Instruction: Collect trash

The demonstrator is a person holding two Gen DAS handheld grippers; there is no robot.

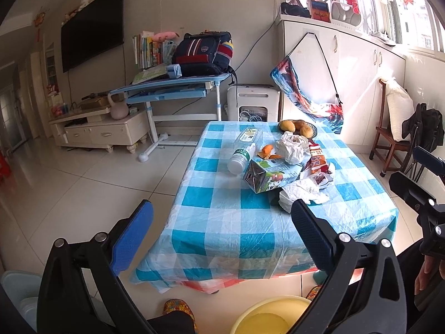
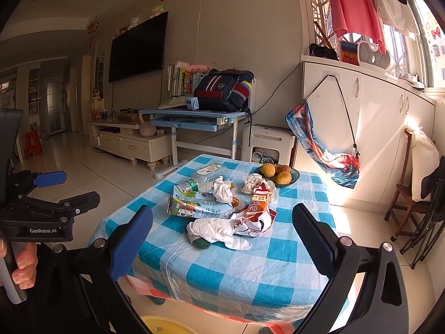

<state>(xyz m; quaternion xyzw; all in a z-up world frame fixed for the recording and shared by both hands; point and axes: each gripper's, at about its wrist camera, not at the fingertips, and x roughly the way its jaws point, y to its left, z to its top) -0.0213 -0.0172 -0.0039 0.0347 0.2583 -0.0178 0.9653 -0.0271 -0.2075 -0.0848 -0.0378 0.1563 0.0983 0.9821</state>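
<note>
Both grippers hover jaws wide and empty short of the checked surface [image 2: 250, 272], the trash heap at frame centre, and the right gripper [image 2: 222, 239] looks nearer the crumpled tissue [image 2: 217, 229], lying crosswise straight ahead, than the left gripper [image 1: 222, 236].

Both wrist cameras look forward and slightly down from the near edge of the checked table [image 1: 236, 222], a little way back. The left view centres the table's left side; the right view, further right, shares the same table [image 2: 250, 272] and litter.
</note>
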